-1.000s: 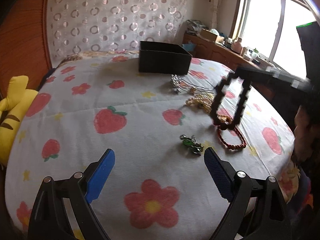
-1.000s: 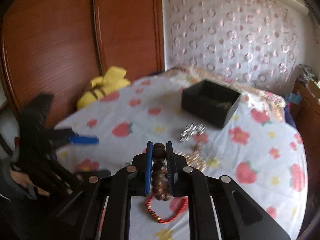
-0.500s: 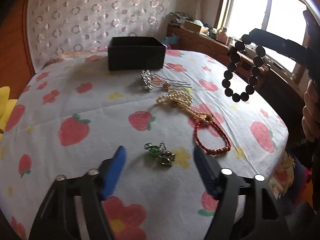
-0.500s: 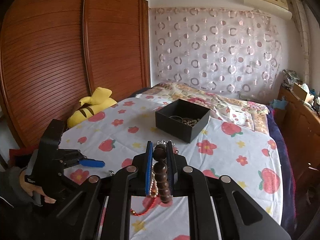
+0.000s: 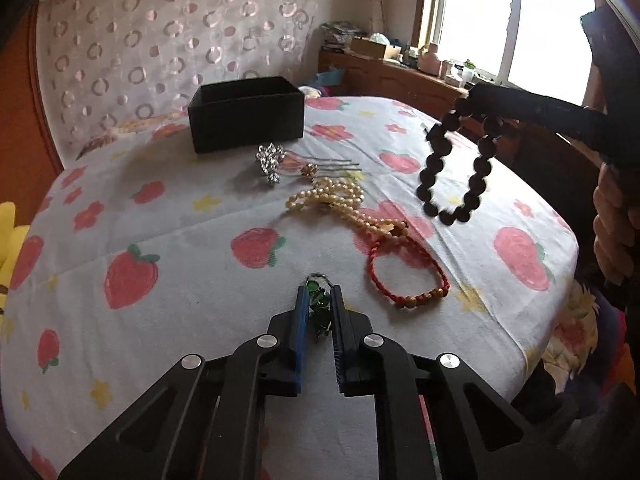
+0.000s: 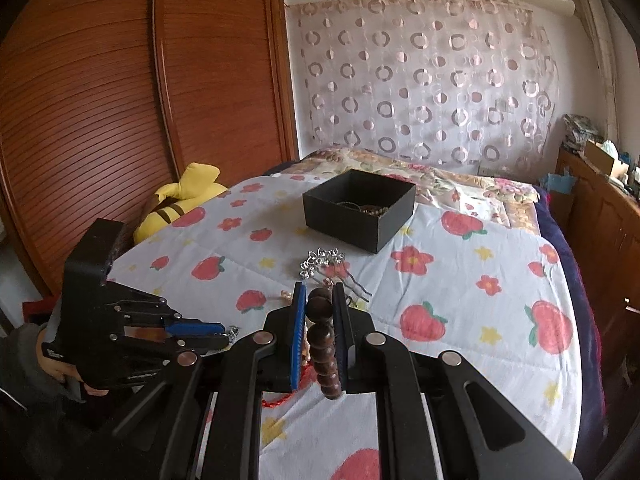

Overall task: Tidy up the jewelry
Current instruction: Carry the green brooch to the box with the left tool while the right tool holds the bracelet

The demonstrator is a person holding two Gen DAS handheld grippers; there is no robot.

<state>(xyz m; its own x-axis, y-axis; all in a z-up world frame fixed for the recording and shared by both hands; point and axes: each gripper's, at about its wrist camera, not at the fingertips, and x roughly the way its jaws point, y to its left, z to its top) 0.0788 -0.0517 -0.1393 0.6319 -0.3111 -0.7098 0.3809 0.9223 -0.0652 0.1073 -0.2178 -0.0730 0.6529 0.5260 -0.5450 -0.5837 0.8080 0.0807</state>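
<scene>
1. Far left, a yellow plush toy lies at the edge of the bed, against the wooden wardrobe doors
2. Our left gripper has its pads pressed together on the green pendant, which sits between them low on the strawberry-print sheet; a bit of its metal loop pokes out past the fingertips. In the right wrist view the same gripper shows from the side, with a silvery bit at its tip
3. Behind it, toward the headboard, stands one black box, open on top. From the right wrist view we see some dark beads and thin chain inside; we cannot tell how many pieces
4. Just in front of the box lies one silver flower hairpin, with thin prongs running to the right
5. Near it is one string of cream pearls, bunched up; its right end touches the red cord bracelet, of which there is one, lying flat just right of the left gripper
6. Our right gripper pinches one dark wooden bead bracelet between its pads. In the left wrist view this bracelet hangs as a loop in the air, clear of the sheet, to the right of the pearls
7. Far right, our right hand grips the handle, with the window and a cluttered wooden cabinet behind
8. Counted: five loose pieces outside the box, two of them in grippers, three lying on the sheet
</scene>
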